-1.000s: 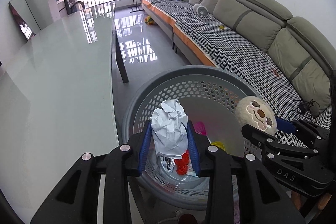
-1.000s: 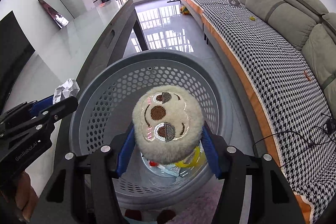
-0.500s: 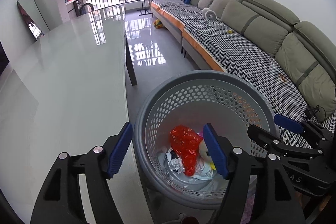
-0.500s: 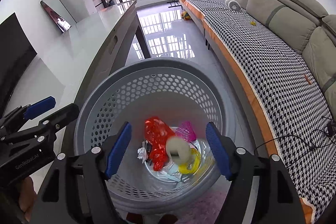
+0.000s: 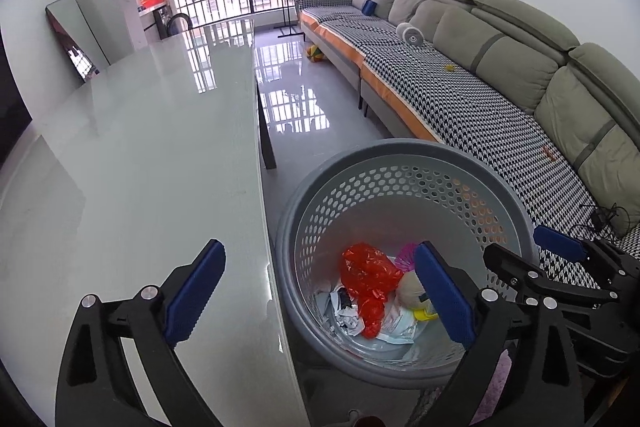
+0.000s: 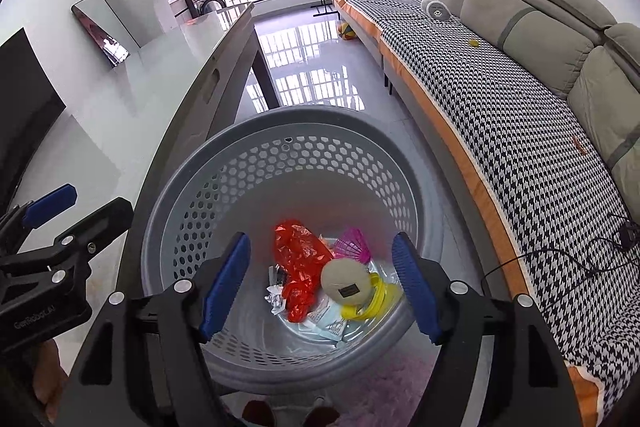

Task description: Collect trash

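You had a grey perforated basket (image 6: 224, 187); inside, red plastic bag (image 6: 298, 259), beige plush (image 6: 346, 283), pink shuttlecock (image 6: 352, 243). Your pads (image 6: 224, 283) were blue. Sofa cover (image 6: 500, 115): black-white houndstooth, orange-edged.

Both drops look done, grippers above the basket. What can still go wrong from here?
1. The left gripper, jaws opening and empty, straddles the table edge and basket rim; pulling back carelessly might clip either.
2. The right gripper hangs open above the basket; dipping could snag the perforated wall.
3. The two grippers sit close together and might collide when withdrawing.
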